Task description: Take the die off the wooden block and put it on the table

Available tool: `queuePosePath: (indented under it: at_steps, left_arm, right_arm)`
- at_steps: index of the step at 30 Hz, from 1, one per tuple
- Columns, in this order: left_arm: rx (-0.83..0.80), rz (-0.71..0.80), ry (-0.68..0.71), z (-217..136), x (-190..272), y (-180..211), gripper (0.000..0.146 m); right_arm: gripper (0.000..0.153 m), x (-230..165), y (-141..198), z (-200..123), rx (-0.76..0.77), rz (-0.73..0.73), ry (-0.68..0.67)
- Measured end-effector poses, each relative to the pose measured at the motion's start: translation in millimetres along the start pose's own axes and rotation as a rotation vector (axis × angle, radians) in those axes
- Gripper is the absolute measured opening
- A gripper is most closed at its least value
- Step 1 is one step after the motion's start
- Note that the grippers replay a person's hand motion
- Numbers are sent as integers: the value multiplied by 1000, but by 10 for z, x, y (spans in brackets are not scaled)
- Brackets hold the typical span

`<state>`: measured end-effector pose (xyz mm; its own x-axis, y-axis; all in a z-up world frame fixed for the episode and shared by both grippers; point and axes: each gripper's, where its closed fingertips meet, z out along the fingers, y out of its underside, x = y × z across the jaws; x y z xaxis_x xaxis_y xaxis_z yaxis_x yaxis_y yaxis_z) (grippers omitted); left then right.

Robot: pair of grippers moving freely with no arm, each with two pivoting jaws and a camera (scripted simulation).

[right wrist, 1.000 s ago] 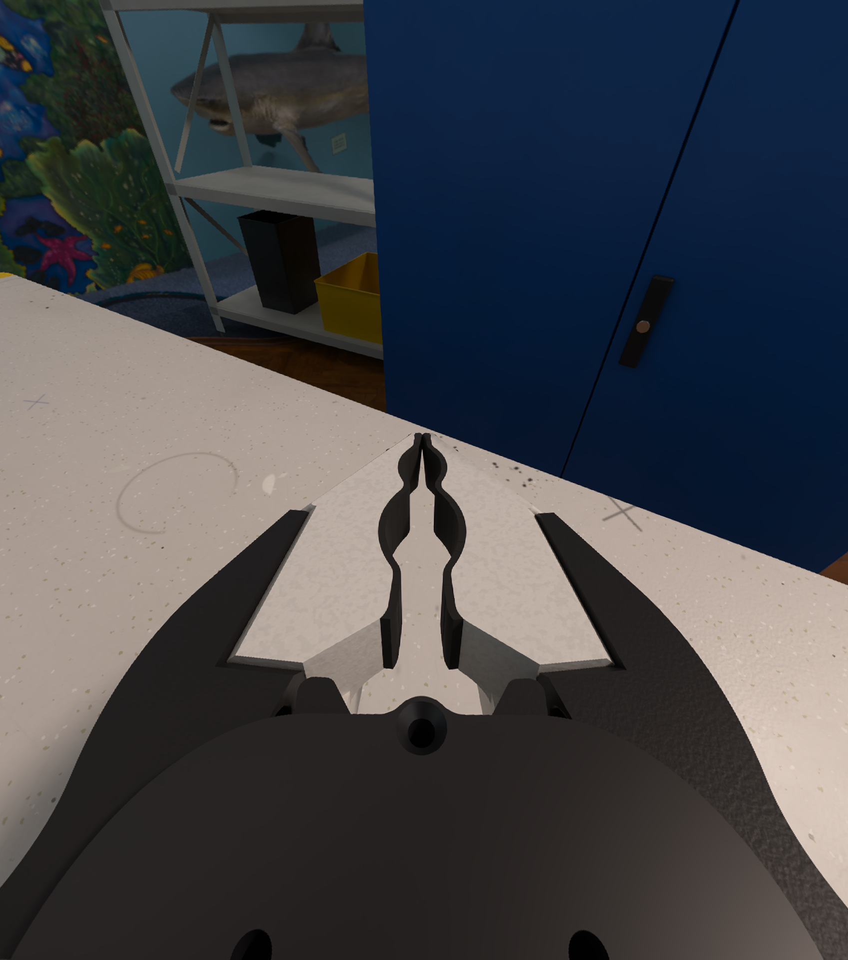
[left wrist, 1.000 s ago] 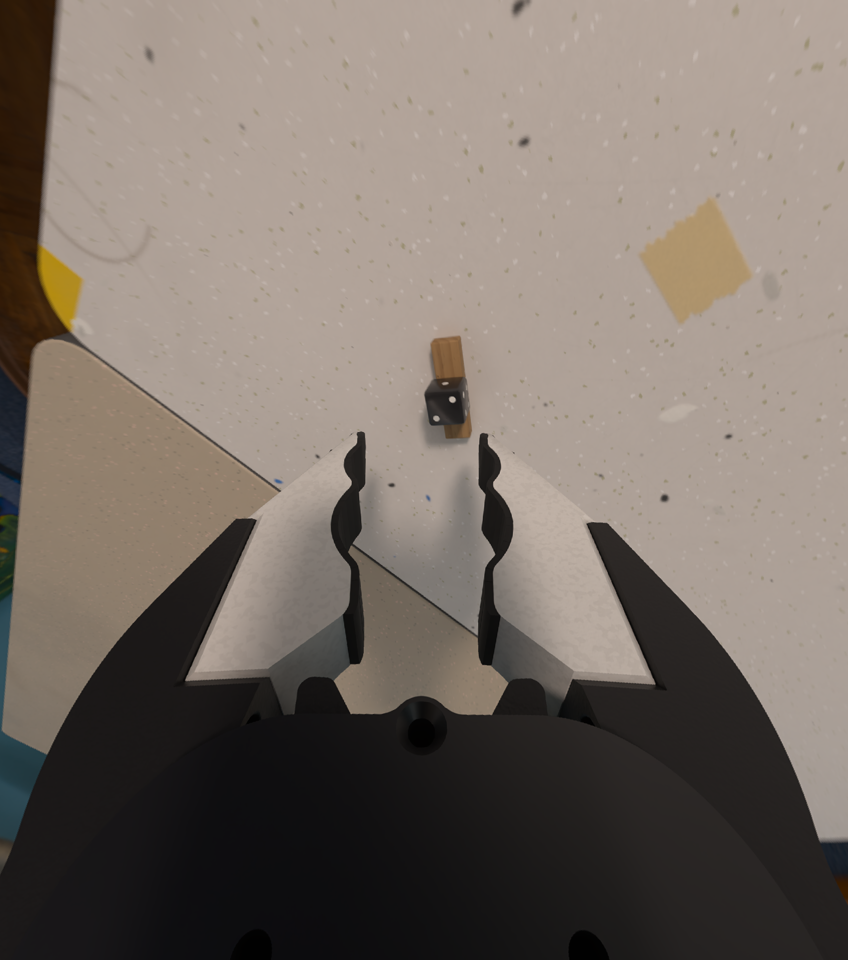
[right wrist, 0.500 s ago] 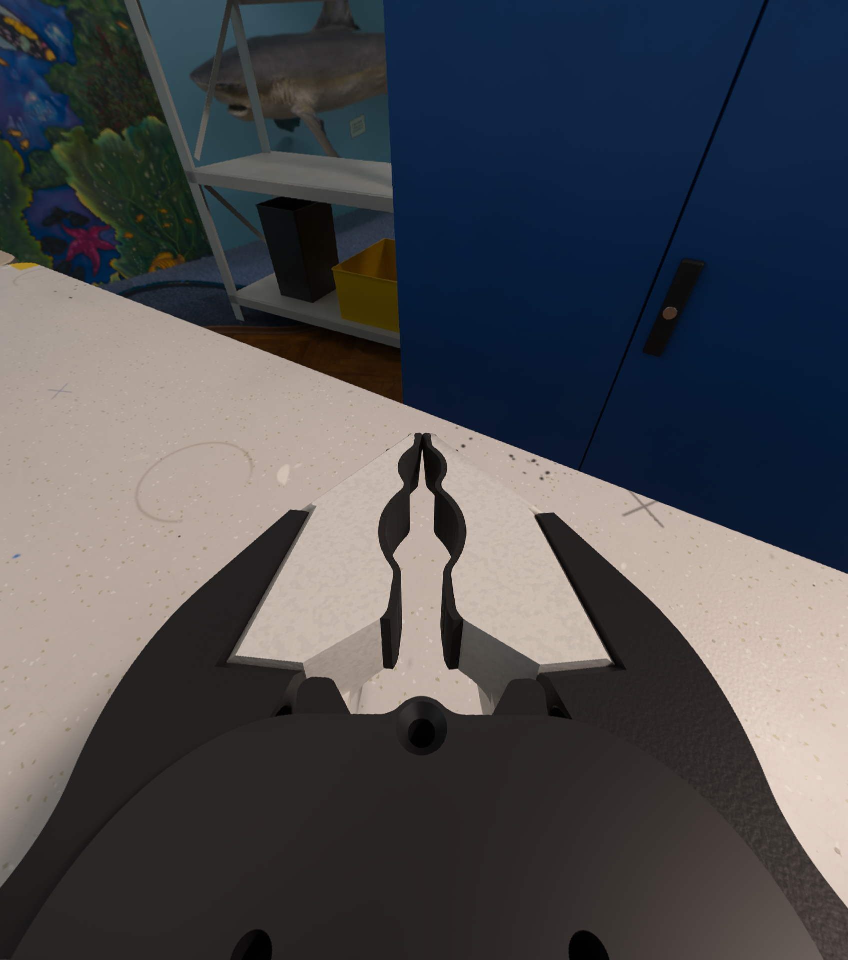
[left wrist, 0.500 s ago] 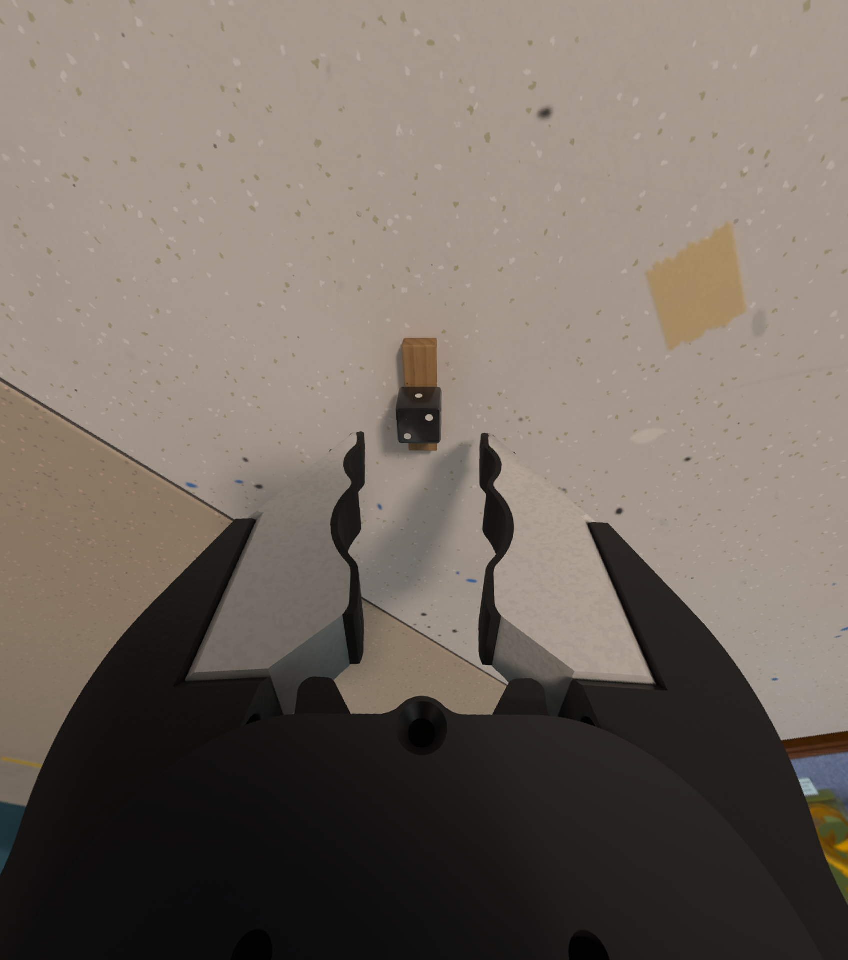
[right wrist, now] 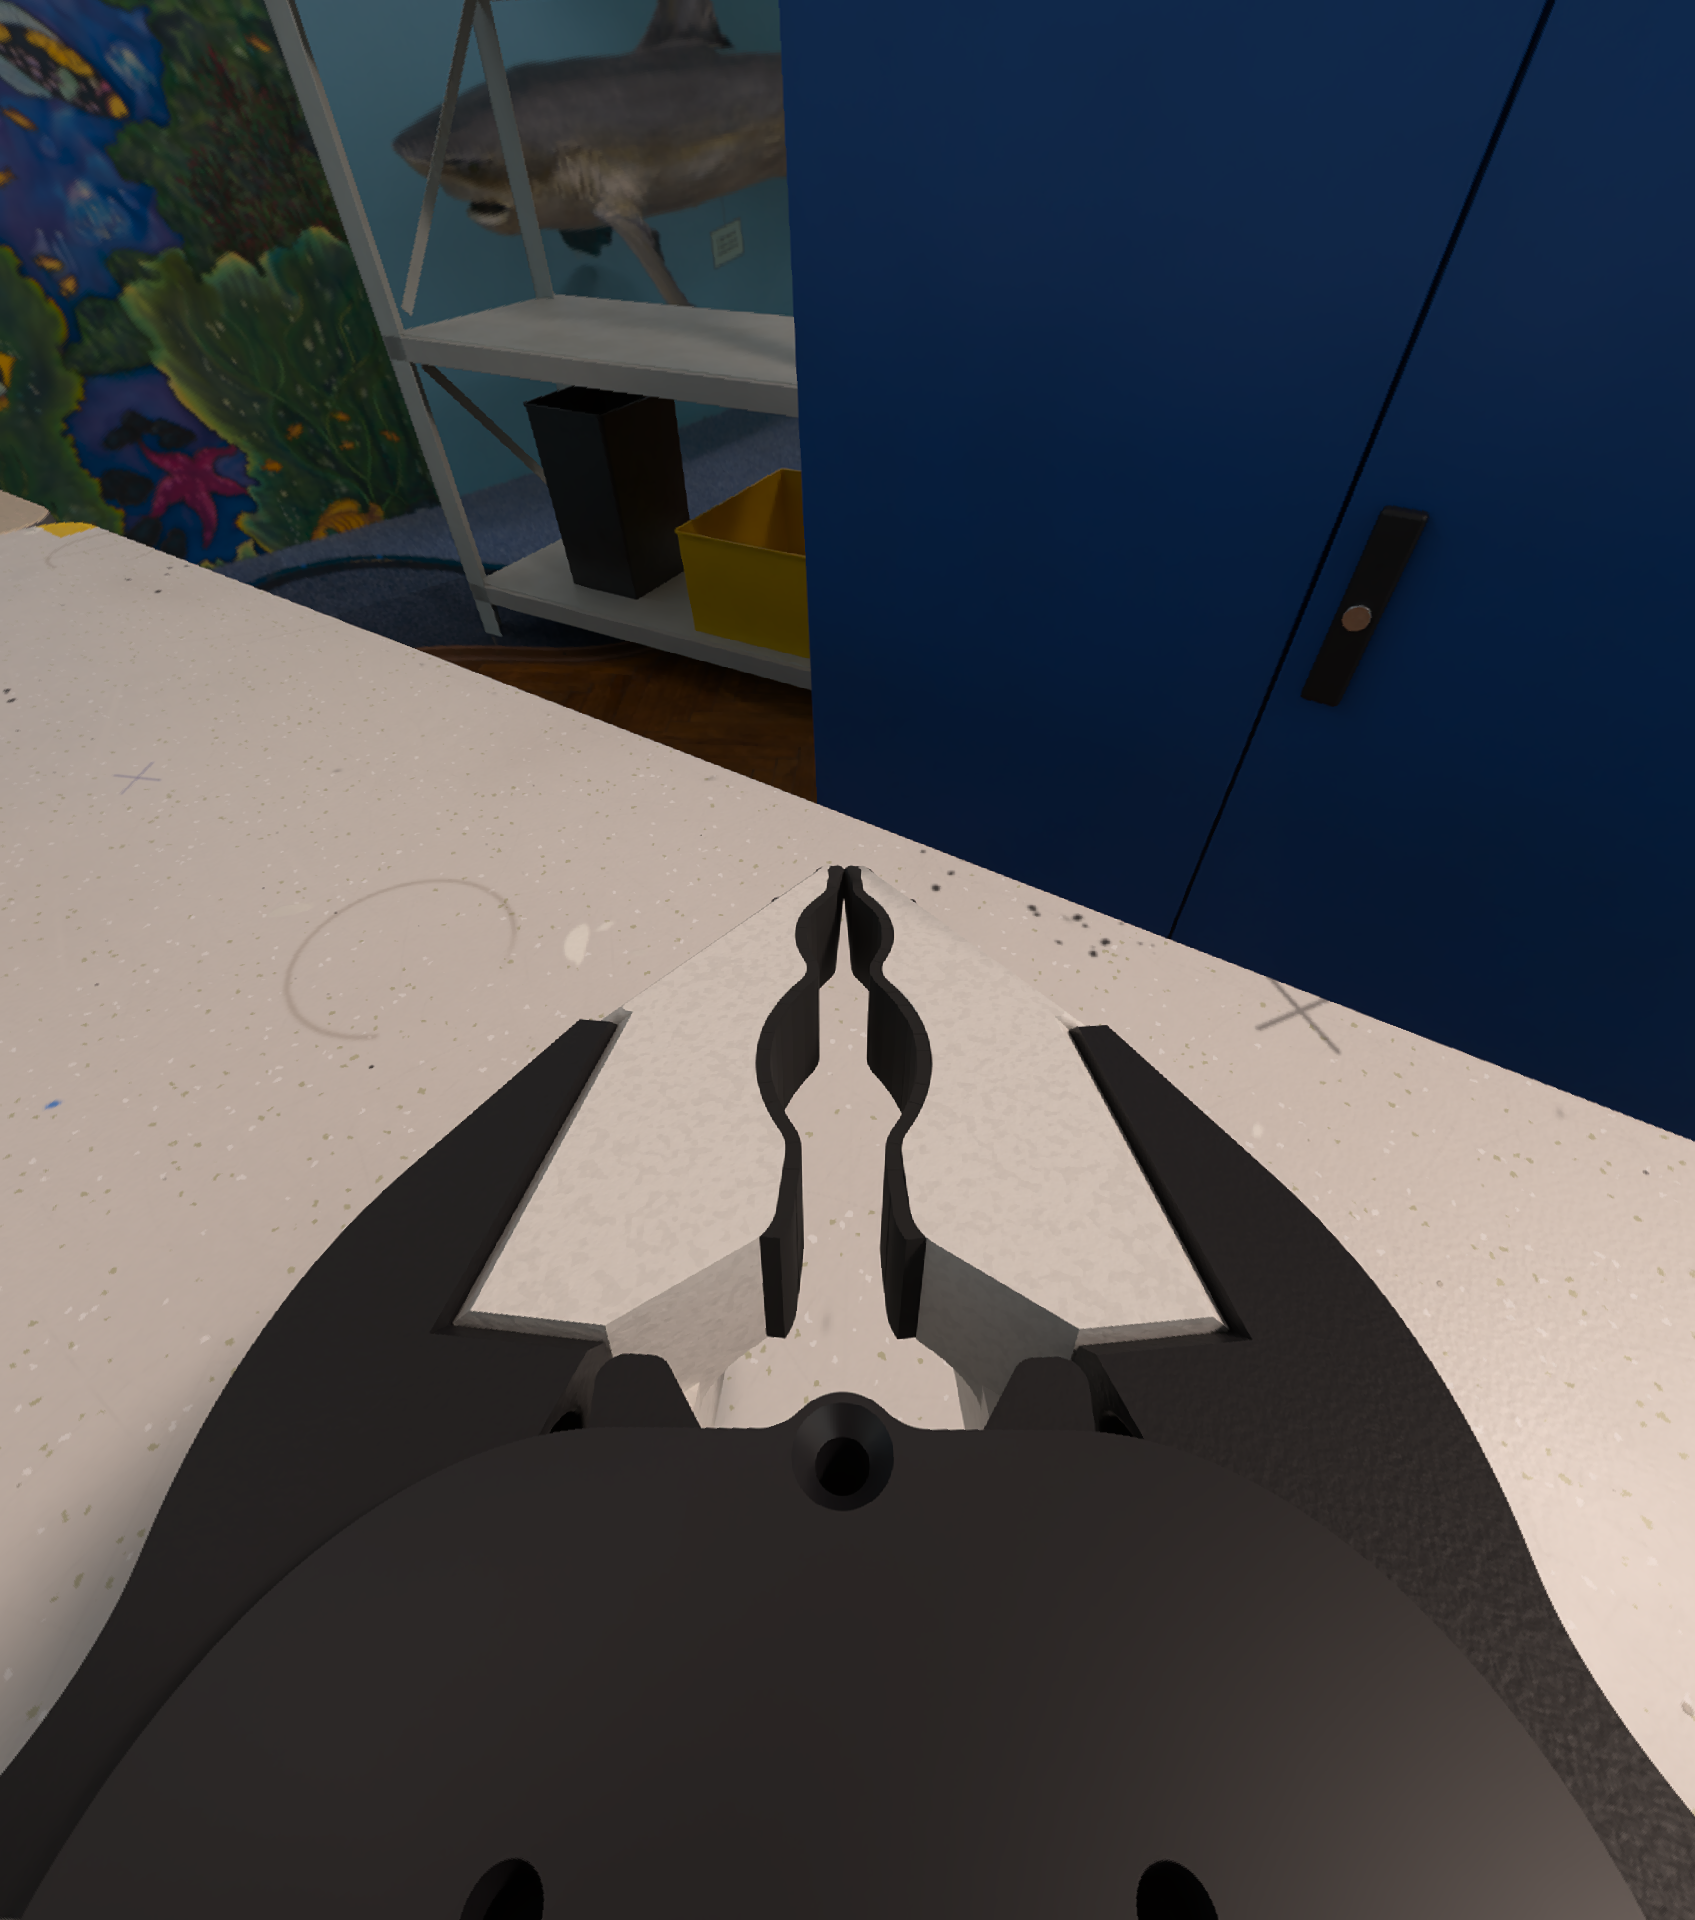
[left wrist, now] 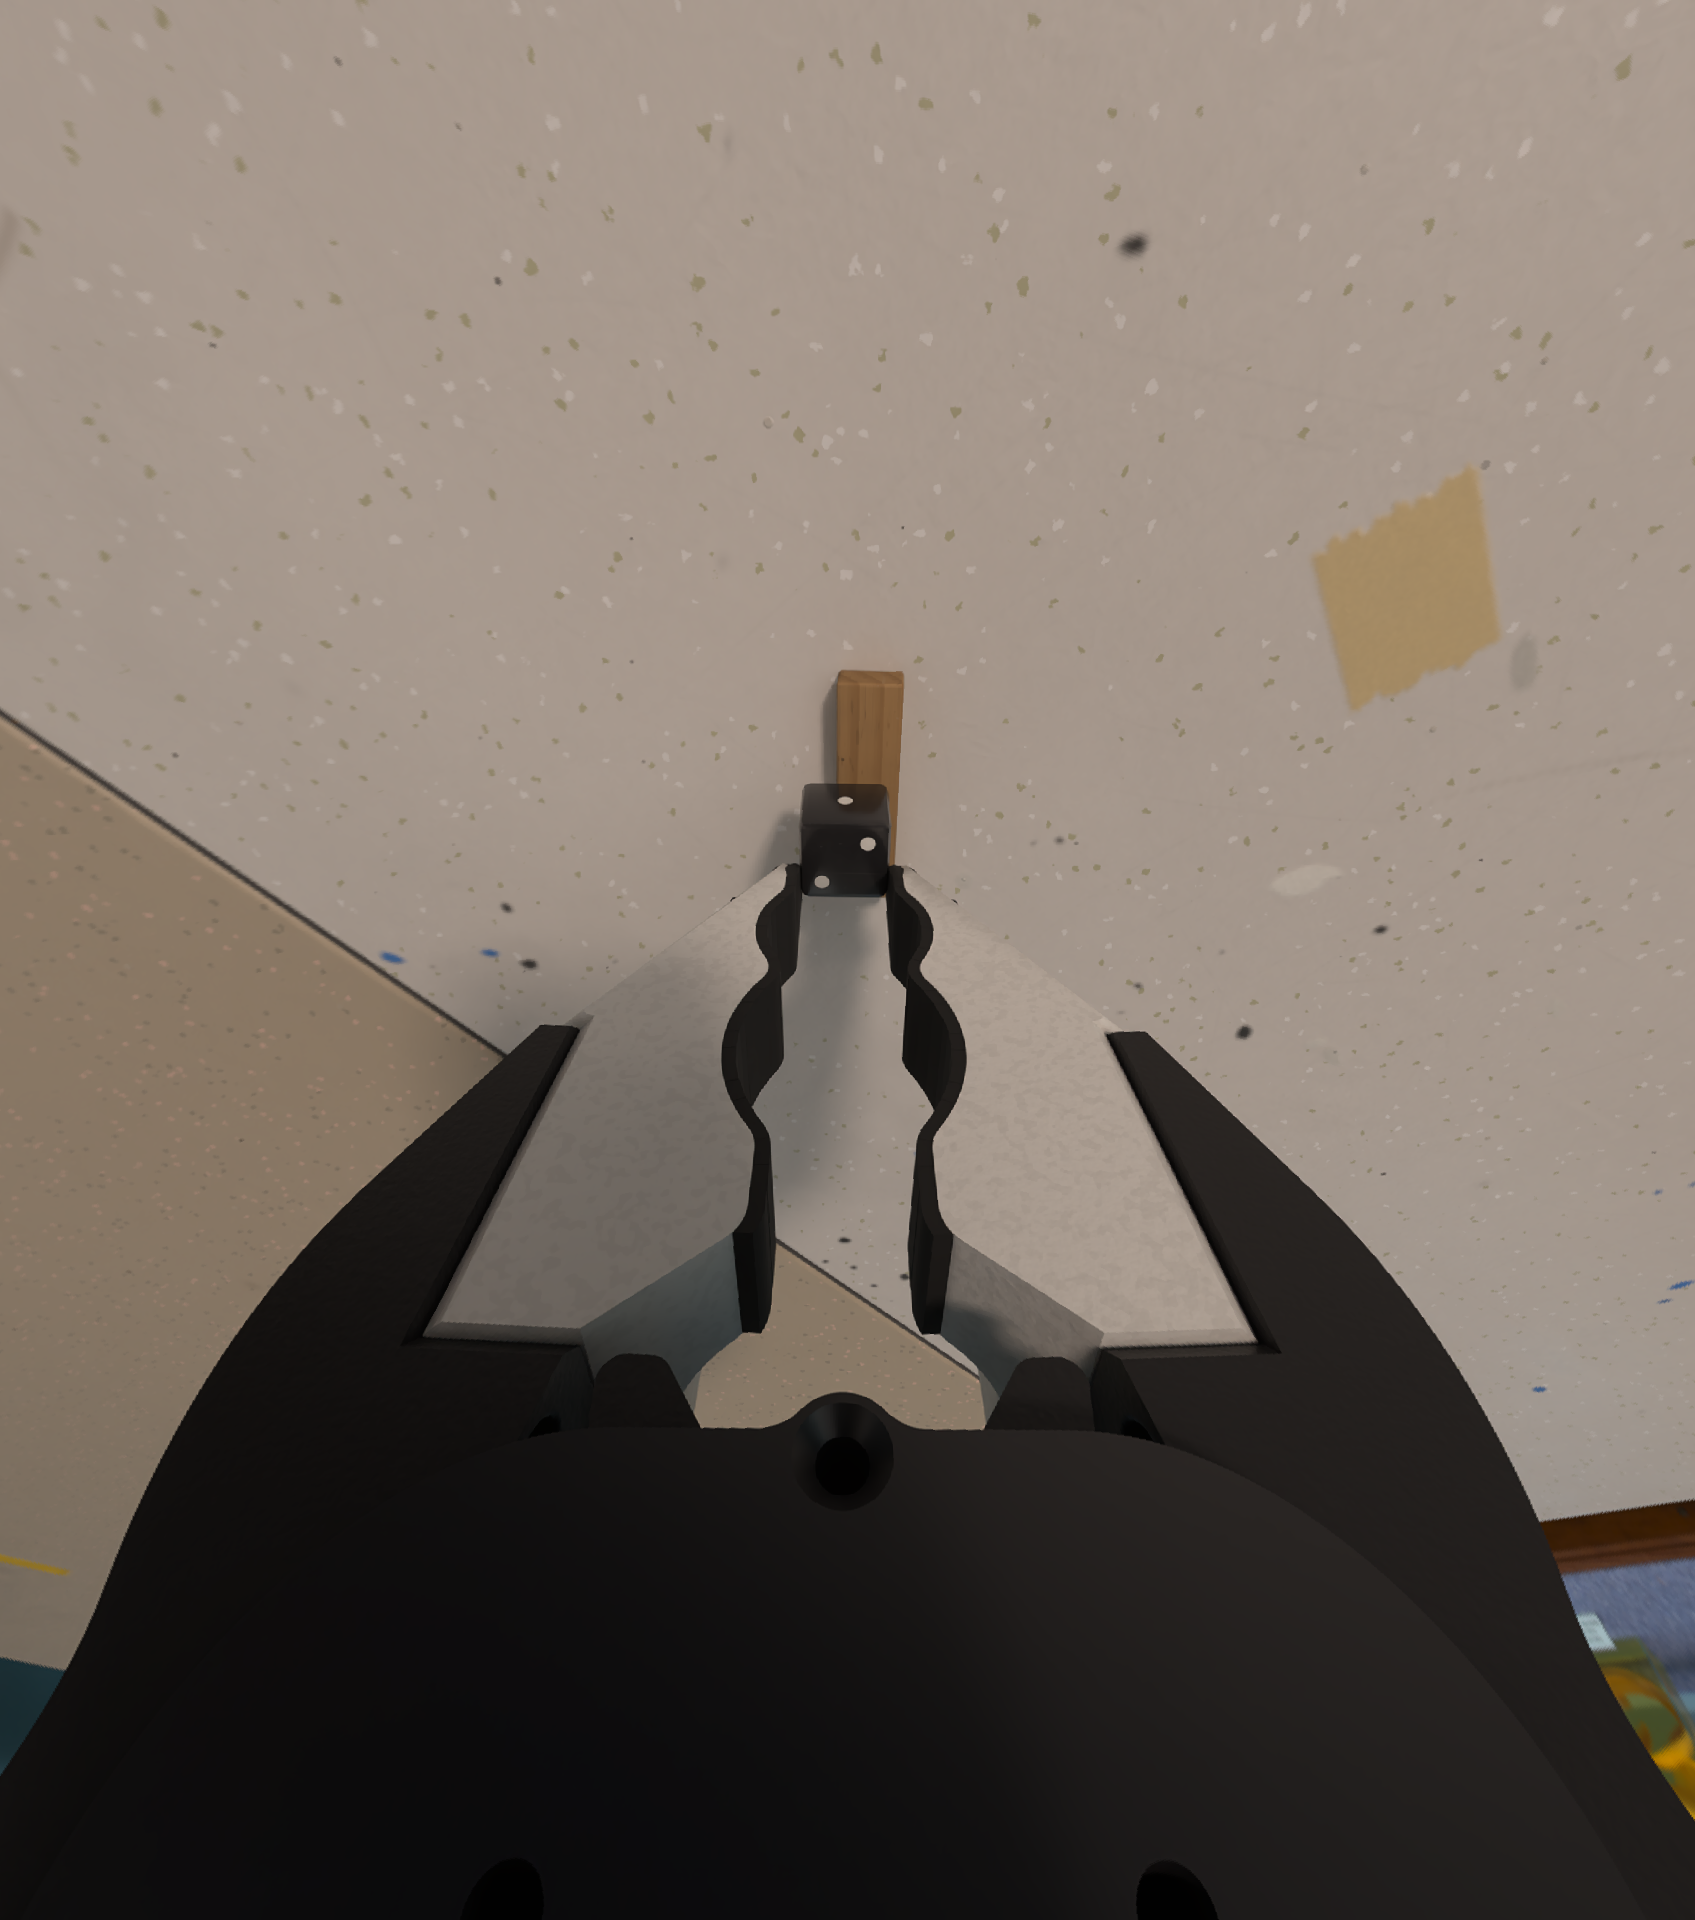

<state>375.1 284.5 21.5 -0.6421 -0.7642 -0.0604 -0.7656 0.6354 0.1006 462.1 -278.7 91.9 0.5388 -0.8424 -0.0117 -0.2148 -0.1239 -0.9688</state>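
A black die (left wrist: 845, 836) with white pips sits on the near end of a small wooden block (left wrist: 870, 727), which lies on the speckled white table (left wrist: 926, 364). My left gripper (left wrist: 844, 883) looks down on them, and its two fingertips (left wrist: 789, 883) are closed against the die's left and right sides. The die still rests on the block. My right gripper (right wrist: 841, 875) is shut and empty, low over the table (right wrist: 199, 1039) near its far edge. The die and block do not show in the right wrist view.
A tan tape patch (left wrist: 1406, 587) lies on the table to the right of the block. A beige tabletop (left wrist: 95, 1039) adjoins at the left. Beyond the table edge stand a blue cabinet (right wrist: 1238, 416) and a shelf (right wrist: 604, 343) with a black bin (right wrist: 609, 488) and a yellow bin (right wrist: 749, 566).
My left gripper has moved forward to the die and closed its fingers from wide open onto its sides. My right gripper stays shut and has shifted only slightly.
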Motion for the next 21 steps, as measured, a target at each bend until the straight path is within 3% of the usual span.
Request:
queuePosePath:
  at_steps: [11,16,21]
  left_arm:
    - [152,20,-178,-810,-11,-212,16]
    - [267,128,-187,-1132,400,-642,16]
    - [320,272,-107,-1136,1014,-1095,16]
  right_arm:
    - [0,7,-89,-49,32,1,-3]
    - [0,11,-128,-73,46,4,-5]
    - [0,0,-169,-97,60,1,-10]
